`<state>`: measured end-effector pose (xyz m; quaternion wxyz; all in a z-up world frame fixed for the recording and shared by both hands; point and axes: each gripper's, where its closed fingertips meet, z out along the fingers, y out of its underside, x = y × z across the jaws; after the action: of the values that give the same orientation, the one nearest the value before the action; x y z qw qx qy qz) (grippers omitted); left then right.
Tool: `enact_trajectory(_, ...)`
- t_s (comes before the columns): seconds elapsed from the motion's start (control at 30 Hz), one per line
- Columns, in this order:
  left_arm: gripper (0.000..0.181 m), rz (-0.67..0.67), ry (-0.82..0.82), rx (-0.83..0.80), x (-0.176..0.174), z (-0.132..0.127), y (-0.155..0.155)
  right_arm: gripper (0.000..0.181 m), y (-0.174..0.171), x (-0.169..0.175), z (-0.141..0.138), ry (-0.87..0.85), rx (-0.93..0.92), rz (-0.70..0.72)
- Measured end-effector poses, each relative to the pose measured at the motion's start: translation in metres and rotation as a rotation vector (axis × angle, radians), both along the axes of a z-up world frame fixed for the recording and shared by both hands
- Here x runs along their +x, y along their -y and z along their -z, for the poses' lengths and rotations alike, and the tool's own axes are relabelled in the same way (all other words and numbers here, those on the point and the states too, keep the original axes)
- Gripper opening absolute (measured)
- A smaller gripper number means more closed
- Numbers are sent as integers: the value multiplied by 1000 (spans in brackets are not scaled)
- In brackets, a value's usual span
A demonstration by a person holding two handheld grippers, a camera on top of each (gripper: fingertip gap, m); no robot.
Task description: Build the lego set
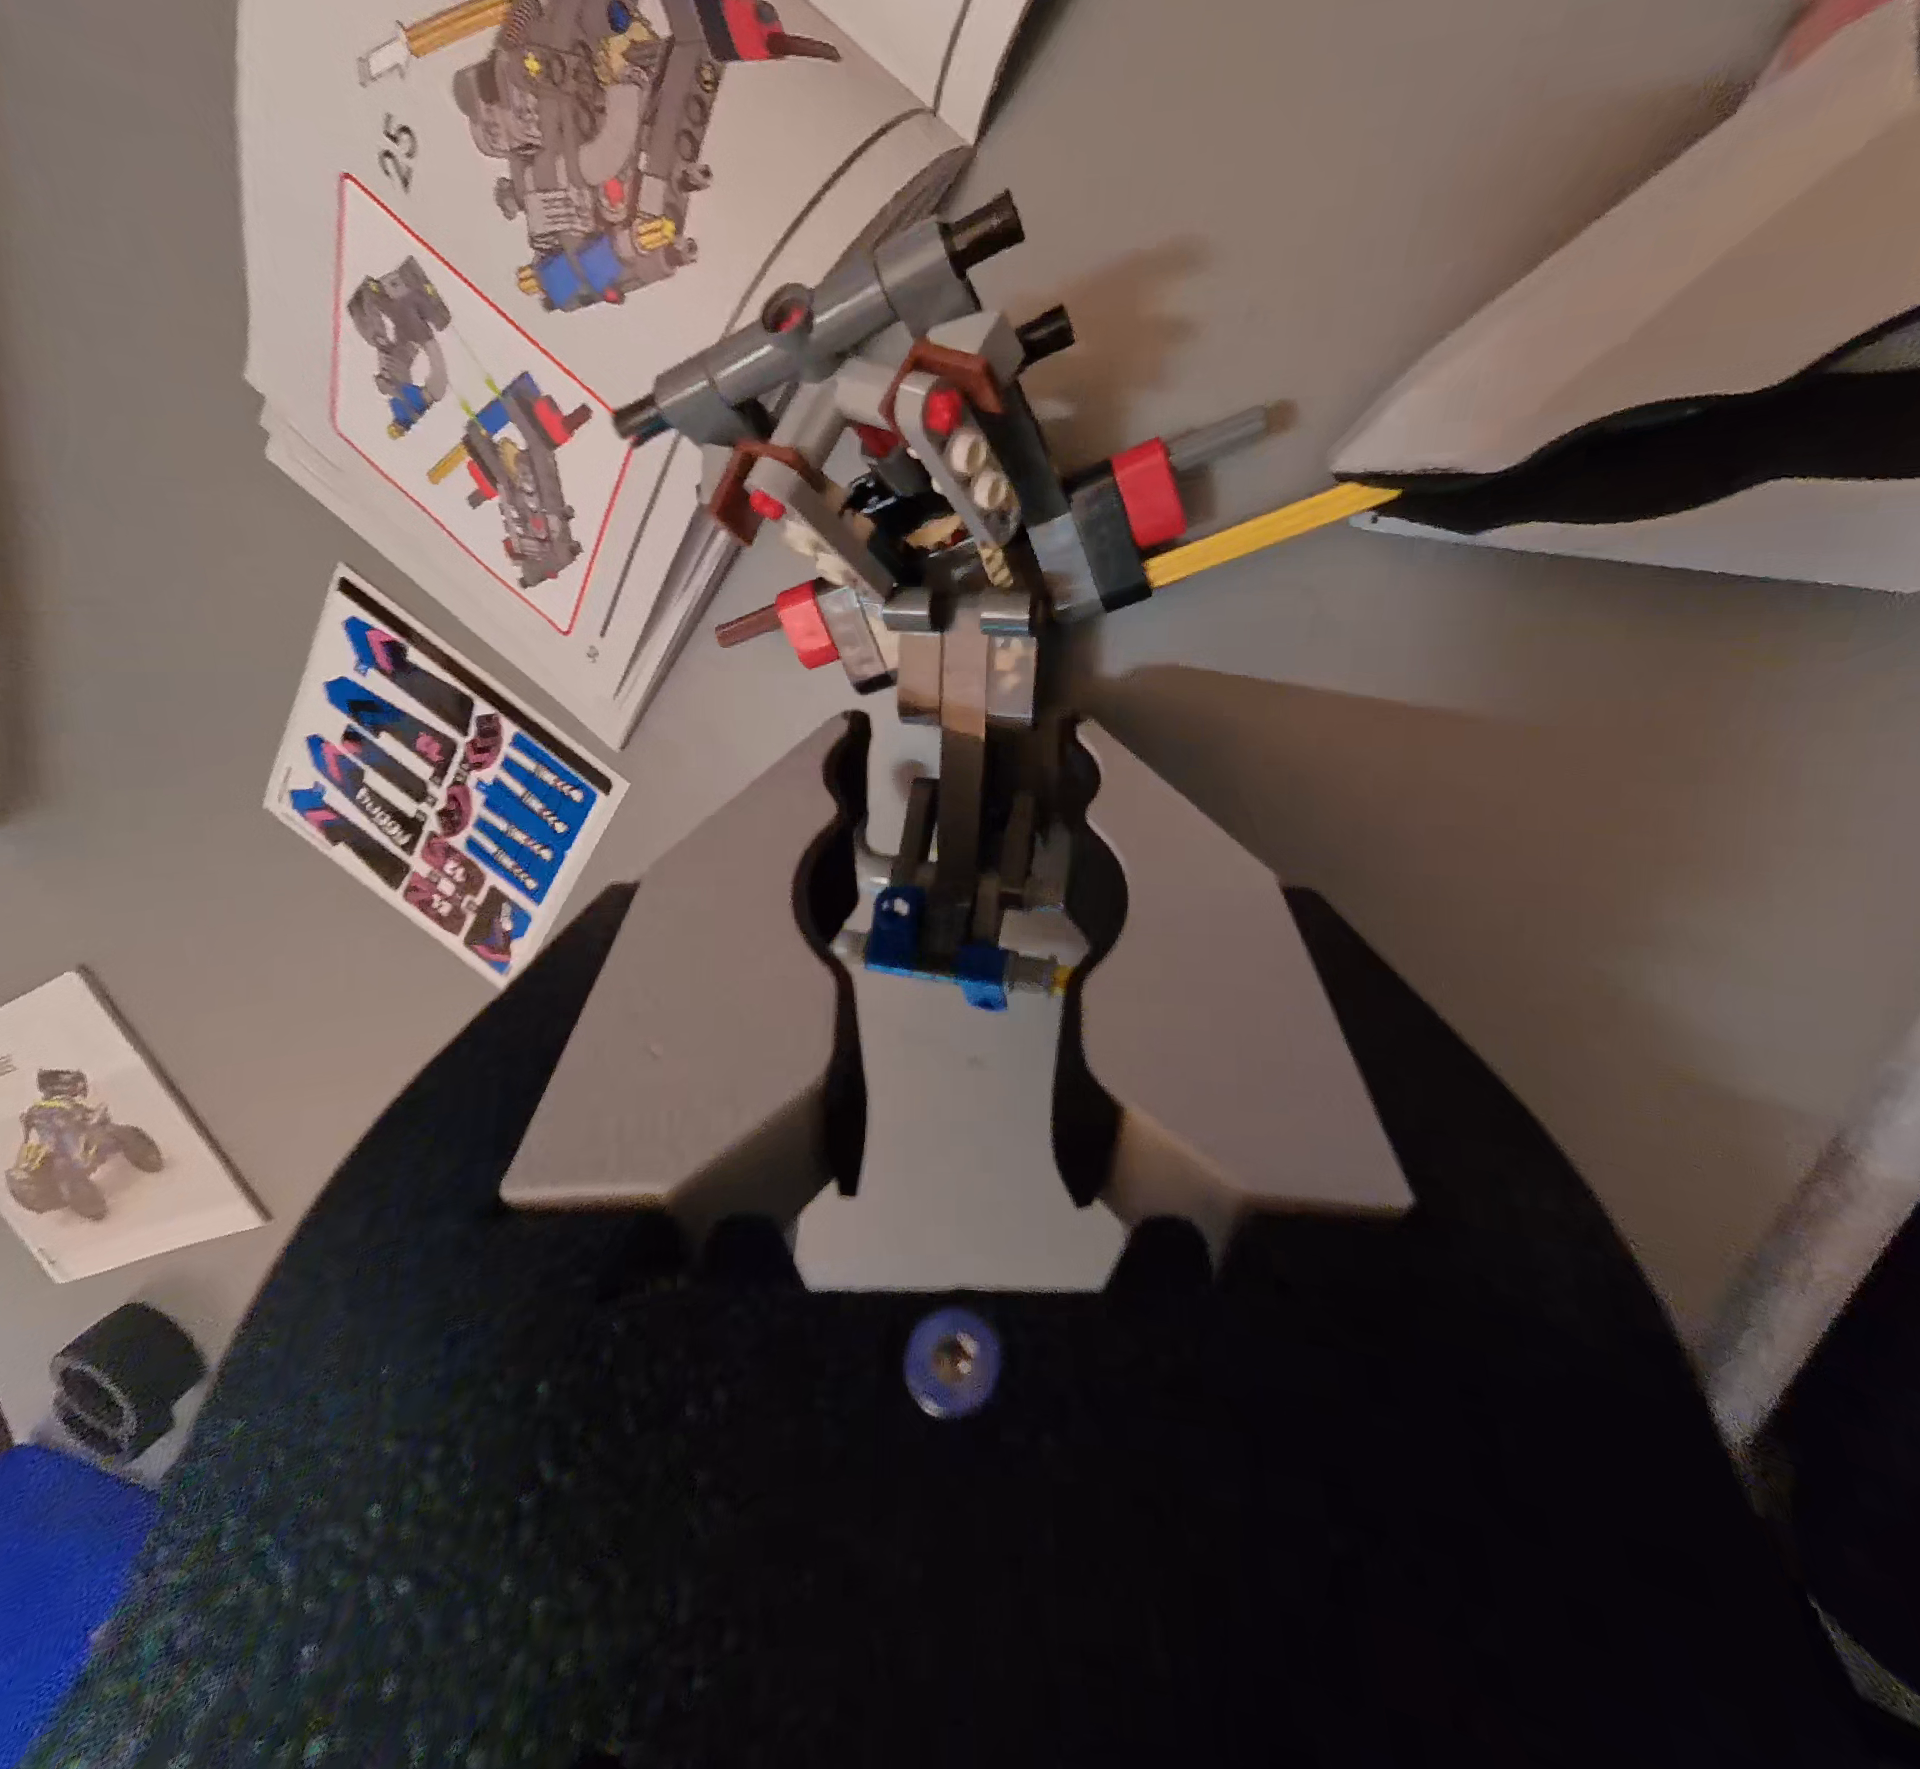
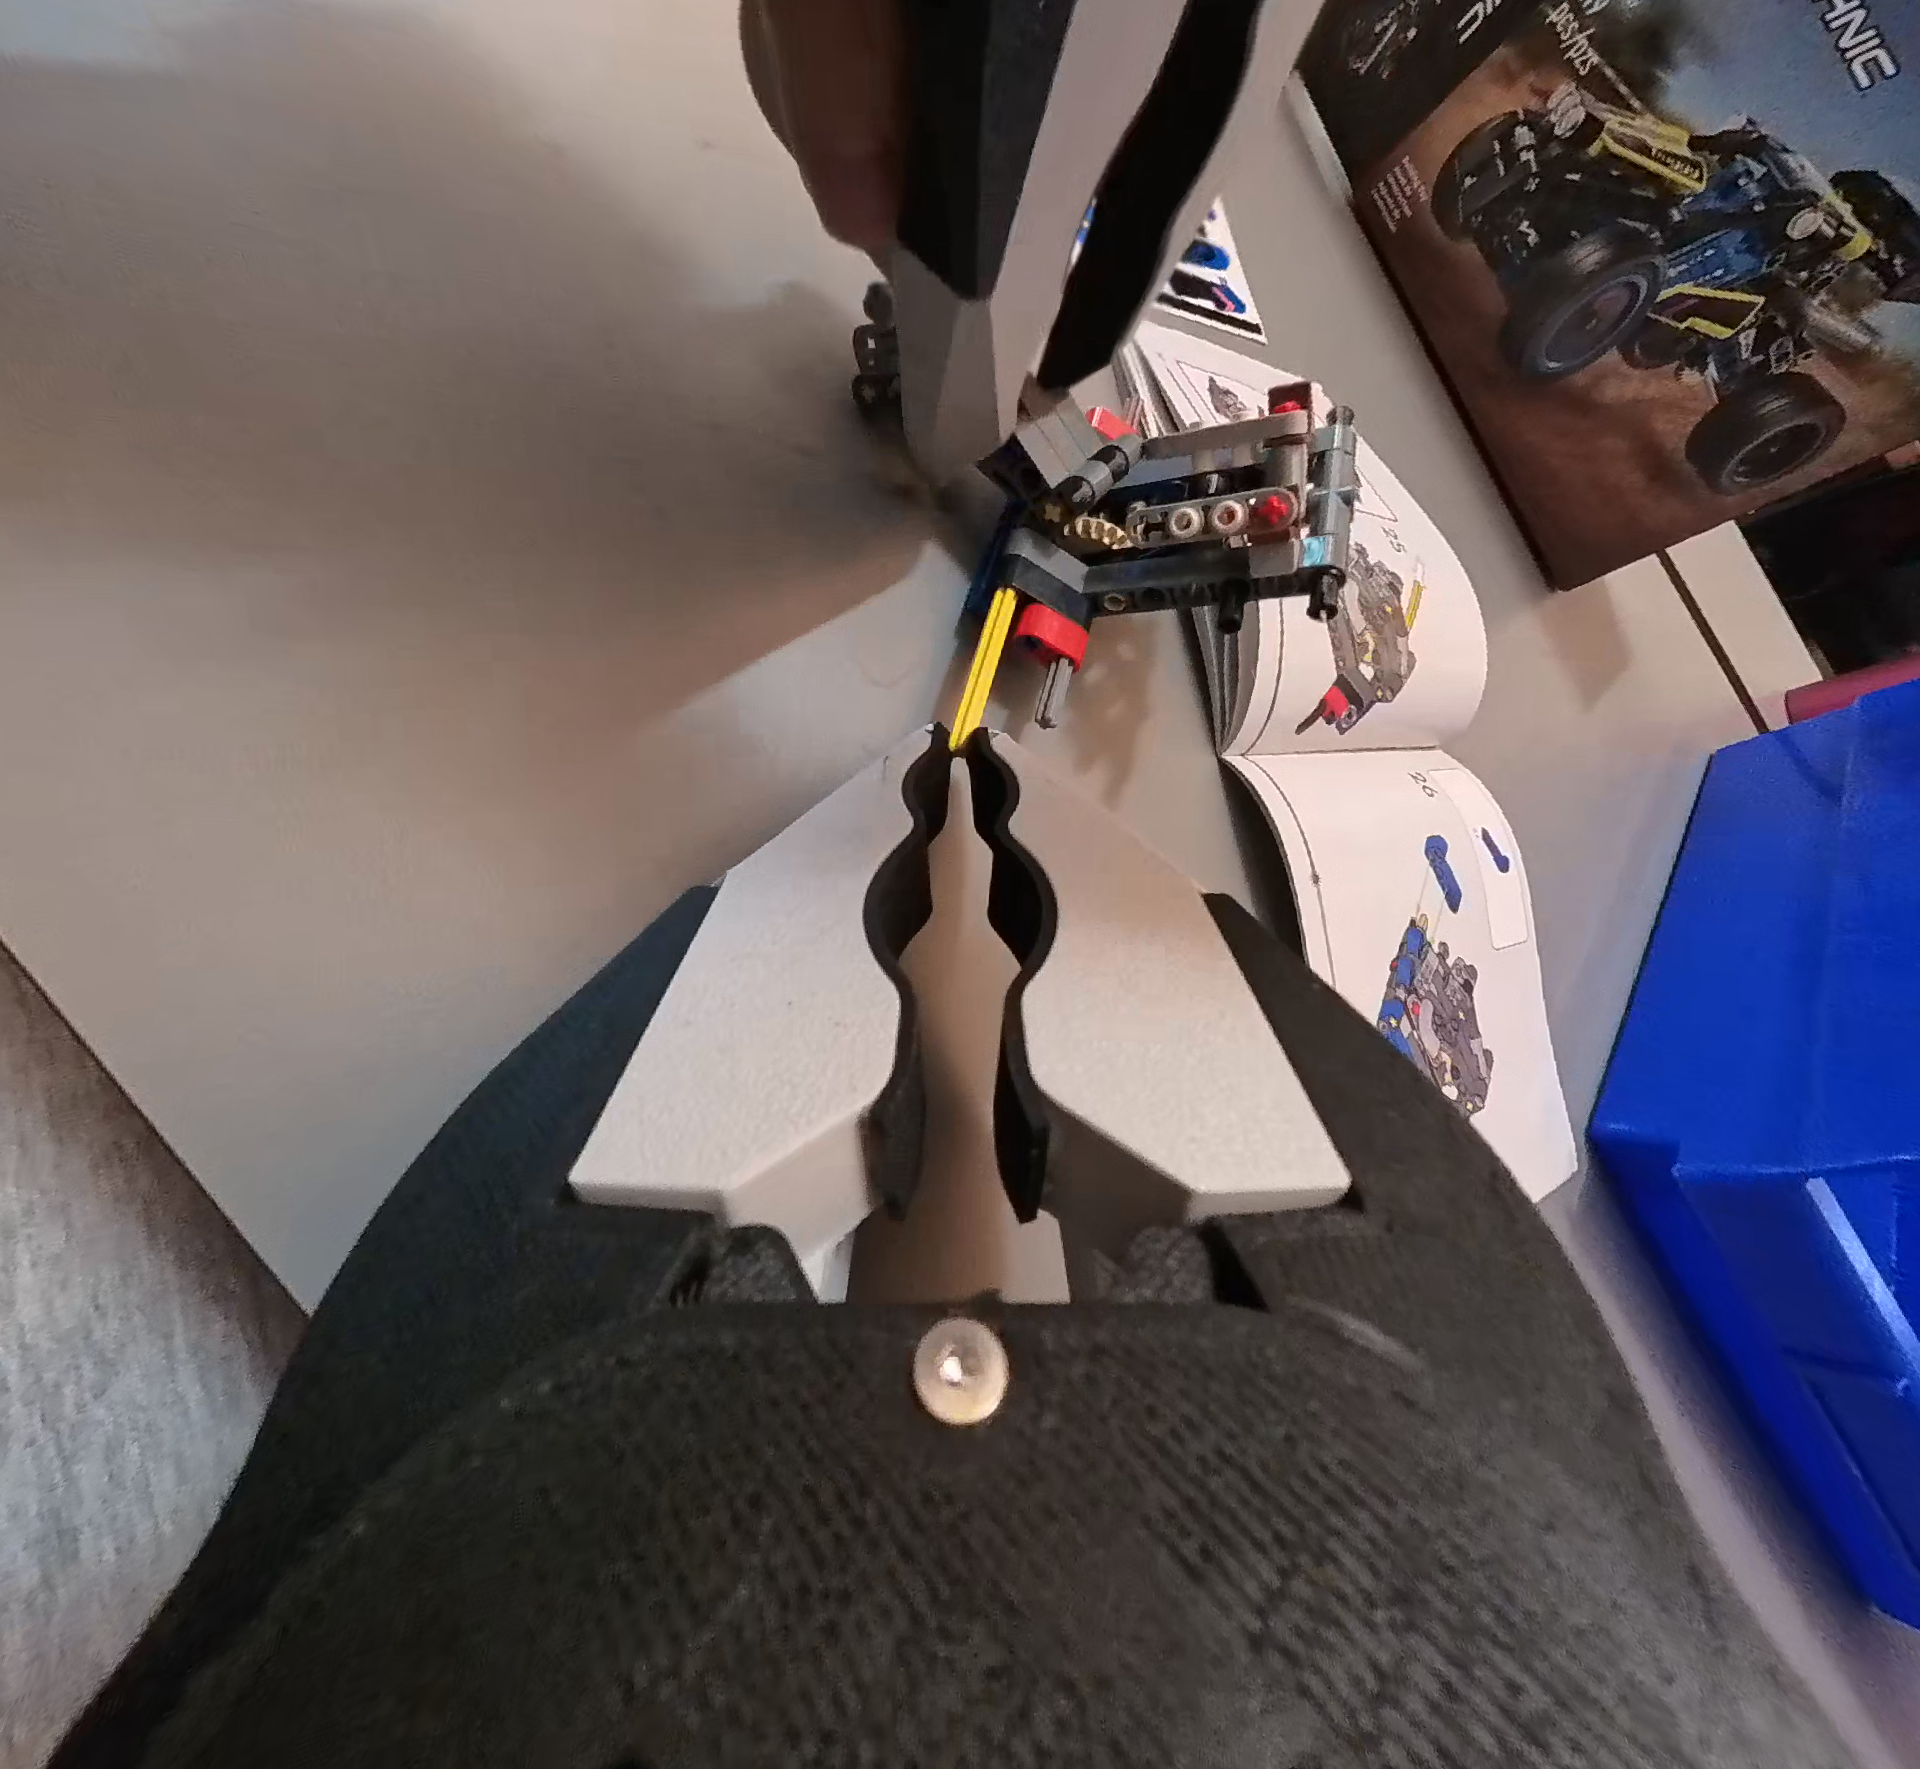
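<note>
My left gripper (image 1: pixel 956 846) squeezed the grey lego frame (image 1: pixel 914 493) at its near end, above the table. My right gripper (image 2: pixel 958 758) pinched the thin yellow axle (image 2: pixel 985 670) sticking out. The frame looked light but easy to snap apart, so I judged the stiff beams the safest hold.

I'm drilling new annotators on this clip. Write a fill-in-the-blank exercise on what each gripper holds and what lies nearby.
1. The right gripper pinches the tip of a ____ axle.
2. The left gripper is clamped on the grey lego model, held above the ____.
3. The sticker sheet lies beside the open ____.

Missing words: yellow; table; instruction booklet
</note>
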<state>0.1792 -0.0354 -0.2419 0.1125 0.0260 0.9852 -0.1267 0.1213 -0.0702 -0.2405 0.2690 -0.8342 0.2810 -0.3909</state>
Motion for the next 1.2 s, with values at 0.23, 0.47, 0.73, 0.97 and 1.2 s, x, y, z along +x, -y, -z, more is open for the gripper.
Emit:
enact_trajectory(0.23,22,-94,-17,-33,-1,1,3,3,0,0,0,-1,1,1)
enact_trajectory(0.47,22,-243,-11,-141,-4,1,3,3,1,1,0,-10,12,17)
enact_trajectory(0.73,27,-202,7,-197,-2,0,-1,3,1,0,0,-17,18,17)
enact_trajectory(0.97,15,-137,-25,-200,-6,-1,-2,3,1,0,0,-23,26,16)
enact_trajectory(1.2,15,-216,3,-228,-8,-2,-1,3,1,0,1,-41,47,16)
